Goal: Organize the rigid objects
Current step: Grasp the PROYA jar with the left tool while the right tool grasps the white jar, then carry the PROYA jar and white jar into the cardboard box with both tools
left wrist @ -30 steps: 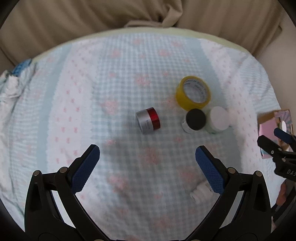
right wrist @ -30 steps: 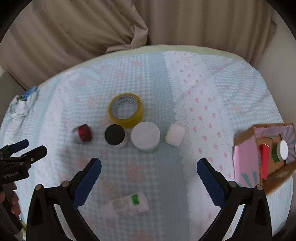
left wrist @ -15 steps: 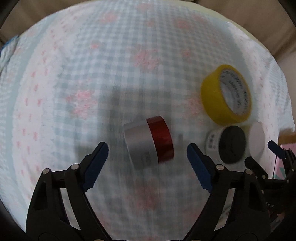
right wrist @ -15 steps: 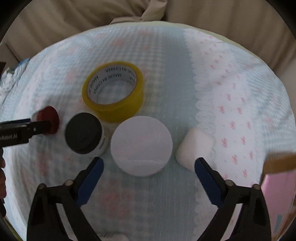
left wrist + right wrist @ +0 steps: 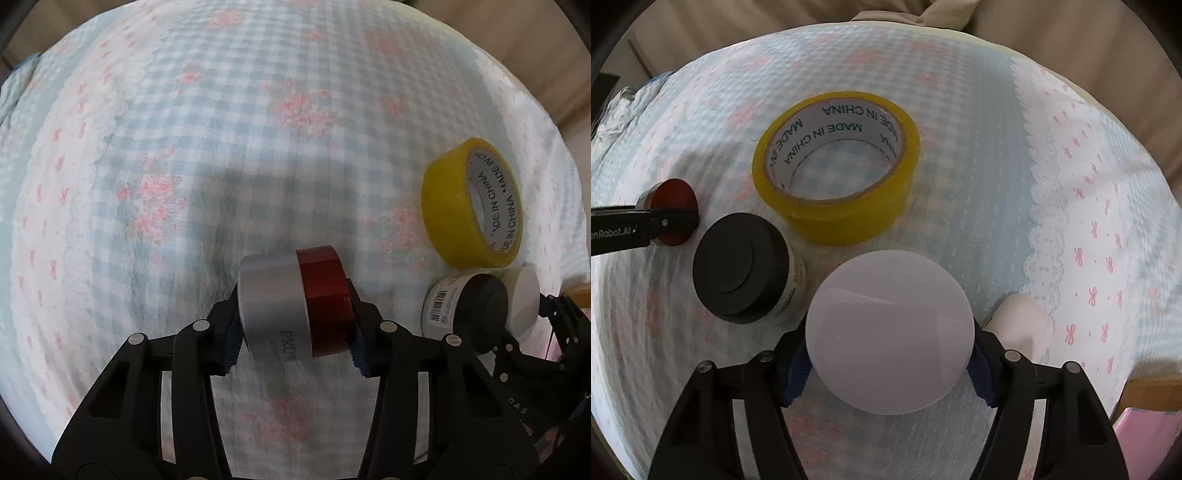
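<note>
My left gripper (image 5: 293, 338) is shut on a silver jar with a red lid (image 5: 291, 302), which lies on its side on the checked cloth; the jar's red lid also shows in the right wrist view (image 5: 673, 201). My right gripper (image 5: 890, 363) is shut on a round white-lidded jar (image 5: 889, 341). A black-lidded jar (image 5: 744, 269) stands just left of it, and a yellow tape roll (image 5: 836, 173) lies behind both. The tape roll (image 5: 474, 206) and black-lidded jar (image 5: 469, 314) also show at the right of the left wrist view.
A small white rounded case (image 5: 1021, 321) lies right of the white-lidded jar. A pink cardboard box (image 5: 1148, 421) sits at the lower right. Beige cushions (image 5: 746, 33) rise behind the cloth's far edge. The right gripper's arm (image 5: 554, 350) shows beside the jars.
Both grippers have moved in and down, and closed. The left one has taken hold of the red-lidded jar, the right one the white-lidded jar.
</note>
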The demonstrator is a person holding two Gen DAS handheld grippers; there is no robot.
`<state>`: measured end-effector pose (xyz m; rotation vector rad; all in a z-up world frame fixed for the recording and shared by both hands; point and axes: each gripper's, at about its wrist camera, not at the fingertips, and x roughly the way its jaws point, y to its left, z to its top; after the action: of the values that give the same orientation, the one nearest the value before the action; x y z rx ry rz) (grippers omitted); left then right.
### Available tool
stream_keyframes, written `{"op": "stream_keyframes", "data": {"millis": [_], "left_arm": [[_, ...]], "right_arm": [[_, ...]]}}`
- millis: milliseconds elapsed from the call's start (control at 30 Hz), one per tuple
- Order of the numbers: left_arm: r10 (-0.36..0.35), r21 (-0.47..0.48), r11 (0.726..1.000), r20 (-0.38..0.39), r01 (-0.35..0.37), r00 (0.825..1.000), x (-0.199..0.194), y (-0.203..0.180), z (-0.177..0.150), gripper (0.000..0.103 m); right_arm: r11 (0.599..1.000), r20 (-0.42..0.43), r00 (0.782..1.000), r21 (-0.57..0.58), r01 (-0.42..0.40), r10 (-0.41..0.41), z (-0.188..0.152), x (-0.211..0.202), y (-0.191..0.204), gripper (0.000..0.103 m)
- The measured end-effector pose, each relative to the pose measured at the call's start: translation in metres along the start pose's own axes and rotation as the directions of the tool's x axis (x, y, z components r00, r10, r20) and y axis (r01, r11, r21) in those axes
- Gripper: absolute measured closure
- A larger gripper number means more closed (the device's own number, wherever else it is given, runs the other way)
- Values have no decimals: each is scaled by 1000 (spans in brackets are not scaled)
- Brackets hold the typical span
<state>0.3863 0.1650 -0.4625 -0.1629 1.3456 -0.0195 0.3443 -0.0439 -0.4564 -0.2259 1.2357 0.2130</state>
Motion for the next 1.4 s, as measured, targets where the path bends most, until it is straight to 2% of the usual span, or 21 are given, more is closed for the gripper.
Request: {"op": "stream_keyframes", "data": {"millis": [100,333,567,800,1067,1233,1400], "left_arm": [[1,-1,1000,5,-1,1000,-3,5,-1,65],[-6,-16,1000,16,6,1000,-16,9,-9,65],[-17,-17,1000,66,18,998,-50,6,-10,65],[-51,13,999,145,50,988,-121,-11,-24,65],[-122,75,991,216,108,969,-218,-37,-54,65],[-175,130,981,254,145,951,-272,-66,-73,65],[-202,187,970,265,155,943,-301,-110,-88,65]], "right_arm": [[1000,-6,1000,17,8,-8,1,0,1,36],[998,0,1000,66,-5,5,-1,-8,-3,37],[996,30,1000,90,1,-4,-8,-40,-11,37],[989,71,997,149,9,-20,-22,-101,-9,37],[972,104,994,237,2,-28,-35,-198,-19,37],[962,117,993,272,-5,-28,-51,-259,-29,37],[952,128,992,305,-19,-21,-71,-289,-48,37]]}}
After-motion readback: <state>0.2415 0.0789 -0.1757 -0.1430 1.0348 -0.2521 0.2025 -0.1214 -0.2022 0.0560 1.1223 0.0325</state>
